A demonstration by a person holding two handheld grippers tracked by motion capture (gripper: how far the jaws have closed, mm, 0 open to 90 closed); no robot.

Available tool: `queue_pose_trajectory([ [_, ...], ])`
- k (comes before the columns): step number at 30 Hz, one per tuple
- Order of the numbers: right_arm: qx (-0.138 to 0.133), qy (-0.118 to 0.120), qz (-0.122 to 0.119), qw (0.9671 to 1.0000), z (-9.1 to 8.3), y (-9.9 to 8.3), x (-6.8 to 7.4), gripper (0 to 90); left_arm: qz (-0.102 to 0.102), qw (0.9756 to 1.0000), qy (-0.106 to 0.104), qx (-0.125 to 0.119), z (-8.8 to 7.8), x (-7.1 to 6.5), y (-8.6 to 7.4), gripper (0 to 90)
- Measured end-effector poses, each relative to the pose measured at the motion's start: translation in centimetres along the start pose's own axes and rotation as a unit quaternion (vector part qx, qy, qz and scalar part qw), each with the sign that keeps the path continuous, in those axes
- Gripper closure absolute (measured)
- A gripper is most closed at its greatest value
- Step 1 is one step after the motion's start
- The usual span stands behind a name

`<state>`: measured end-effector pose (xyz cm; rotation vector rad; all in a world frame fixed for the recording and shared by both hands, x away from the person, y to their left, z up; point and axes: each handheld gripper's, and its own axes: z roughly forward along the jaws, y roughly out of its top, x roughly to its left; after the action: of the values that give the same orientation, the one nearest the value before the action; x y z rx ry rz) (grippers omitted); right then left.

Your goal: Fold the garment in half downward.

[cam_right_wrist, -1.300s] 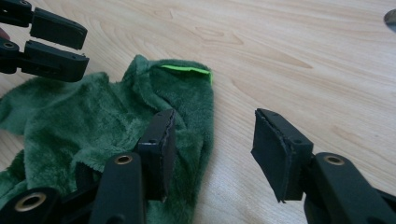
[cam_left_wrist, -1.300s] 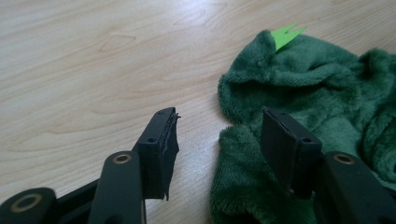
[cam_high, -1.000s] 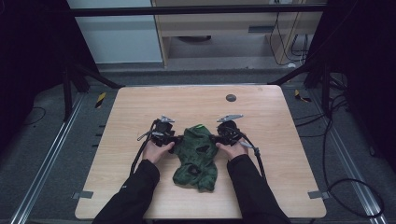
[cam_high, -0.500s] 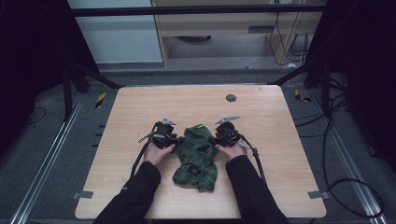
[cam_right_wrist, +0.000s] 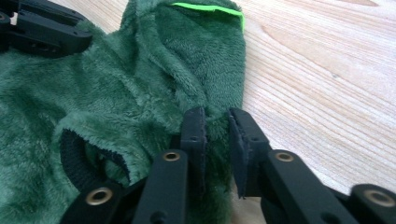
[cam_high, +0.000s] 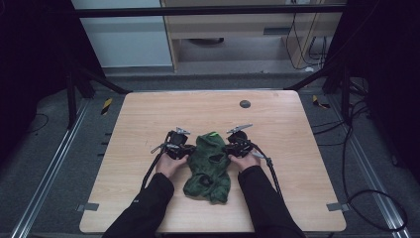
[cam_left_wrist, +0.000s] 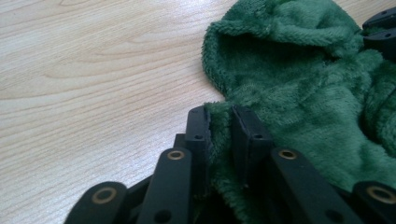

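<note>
Left gripper point(cam_left_wrist: 219, 122) just closed, fingers clamped on edge of fuzzy green fleece garment point(cam_high: 208, 166). Right gripper point(cam_right_wrist: 215, 126) same, opposite edge, pale wooden counter point(cam_high: 292, 148) underneath.

A fold of the green fleece garment point(cam_right_wrist: 140, 93) is pinched between the jaws of the right gripper point(cam_right_wrist: 215, 122), which have just been closing. A bright green tag point(cam_right_wrist: 210, 8) is seen at its far edge on the wooden table point(cam_right_wrist: 327, 74).
</note>
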<state>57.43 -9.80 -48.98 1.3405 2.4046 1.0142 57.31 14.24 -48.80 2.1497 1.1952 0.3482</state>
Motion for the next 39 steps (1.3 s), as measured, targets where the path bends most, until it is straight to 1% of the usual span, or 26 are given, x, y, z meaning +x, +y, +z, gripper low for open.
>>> queue_pose_trajectory([
  [3,0.001,0.001,-0.004,1.0,0.0,0.0,0.1,82.2,-0.006,1.0,0.004,-0.001,0.0,-0.2,0.0,80.9],
  [4,0.001,0.001,-0.004,1.0,0.0,0.0,0.1,82.2,-0.006,1.0,0.004,-0.001,0.0,-0.2,0.0,81.6],
  [5,0.003,0.002,-0.001,1.0,0.0,0.0,0.2,84.1,-0.01,0.9999,0.001,-0.001,0.0,-0.2,0.0,82.6],
  [9,0.001,0.002,0.001,1.0,0.0,0.0,0.1,85.4,-0.013,0.9999,0.0,-0.003,-0.1,-0.2,0.1,84.1],
  [13,-0.011,0.004,0.004,0.9999,-0.5,0.2,0.1,86.1,-0.013,0.9999,-0.001,-0.009,-0.5,-0.2,0.2,84.9],
  [14,-0.022,0.001,-0.003,0.9997,-0.8,0.3,0.1,86.2,-0.011,0.9999,-0.001,-0.013,-0.8,-0.2,0.3,85.0],
  [15,-0.022,0.001,-0.003,0.9997,-0.8,0.3,0.1,86.2,-0.01,0.9998,-0.003,-0.016,-1.0,-0.2,0.4,85.0],
  [16,-0.033,0.0,-0.005,0.9995,-1.2,0.5,0.1,86.2,-0.005,0.9997,-0.001,-0.022,-1.5,-0.3,0.7,85.1],
  [18,-0.037,0.0,-0.005,0.9993,-1.4,0.5,0.2,86.2,-0.002,0.9997,-0.002,-0.025,-1.7,-0.3,0.8,85.1],
  [19,-0.041,0.0,-0.005,0.9991,-1.6,0.6,0.2,86.3,-0.003,0.9995,-0.003,-0.03,-2.1,-0.3,1.0,85.1],
  [20,-0.053,0.003,-0.006,0.9986,-2.1,0.8,0.3,86.3,-0.001,0.9994,-0.002,-0.034,-2.6,-0.3,1.2,85.1],
  [21,-0.053,0.003,-0.006,0.9986,-2.1,0.8,0.3,86.3,-0.001,0.9994,-0.002,-0.034,-2.6,-0.3,1.2,85.1],
  [22,-0.063,0.007,-0.004,0.998,-2.5,0.9,0.3,86.3,-0.001,0.9992,-0.003,-0.039,-3.1,-0.4,1.3,85.1],
  [23,-0.067,0.009,-0.004,0.9977,-2.6,1.0,0.4,86.3,-0.001,0.9992,-0.003,-0.039,-3.1,-0.4,1.3,85.1],
  [24,-0.071,0.011,-0.003,0.9974,-2.8,1.0,0.4,86.4,-0.001,0.9989,-0.007,-0.046,-3.6,-0.5,1.4,85.1],
  [25,-0.071,0.011,-0.003,0.9974,-2.8,1.0,0.4,86.4,-0.001,0.9989,-0.007,-0.046,-3.6,-0.5,1.4,85.1],
  [26,-0.079,0.013,-0.009,0.9967,-3.3,1.1,0.6,86.4,0.004,0.9987,-0.009,-0.051,-4.0,-0.7,1.4,85.1],
  [27,-0.079,0.013,-0.009,0.9967,-3.3,1.1,0.6,86.4,0.004,0.9987,-0.009,-0.051,-4.0,-0.7,1.4,85.1],
  [28,-0.083,0.014,-0.014,0.9963,-3.7,1.2,0.8,86.4,0.009,0.9984,-0.01,-0.056,-4.6,-0.9,1.5,85.1],
  [29,-0.083,0.014,-0.014,0.9963,-3.7,1.2,0.8,86.4,0.009,0.9984,-0.01,-0.056,-4.6,-0.9,1.5,85.1],
  [30,-0.09,0.017,-0.02,0.9956,-4.1,1.2,0.9,86.4,0.008,0.9981,-0.013,-0.06,-4.9,-1.1,1.5,85.1],
  [32,-0.09,0.017,-0.019,0.9956,-4.3,1.2,0.9,86.4,0.012,0.9977,-0.016,-0.065,-5.4,-1.3,1.5,85.1],
  [33,-0.095,0.02,-0.021,0.995,-4.6,1.2,0.9,86.4,0.014,0.9975,-0.016,-0.068,-5.6,-1.5,1.5,85.1],
  [34,-0.096,0.022,-0.02,0.995,-4.8,1.2,1.0,86.4,0.016,0.9972,-0.017,-0.071,-5.9,-1.6,1.4,85.1],
  [37,-0.104,0.026,-0.029,0.9938,-5.6,1.2,1.5,86.6,0.019,0.9964,-0.021,-0.08,-6.9,-2.0,1.1,85.1],
  [39,-0.106,0.028,-0.031,0.9935,-5.9,1.1,1.7,86.6,0.019,0.9962,-0.021,-0.083,-7.2,-2.1,0.9,85.1],
])
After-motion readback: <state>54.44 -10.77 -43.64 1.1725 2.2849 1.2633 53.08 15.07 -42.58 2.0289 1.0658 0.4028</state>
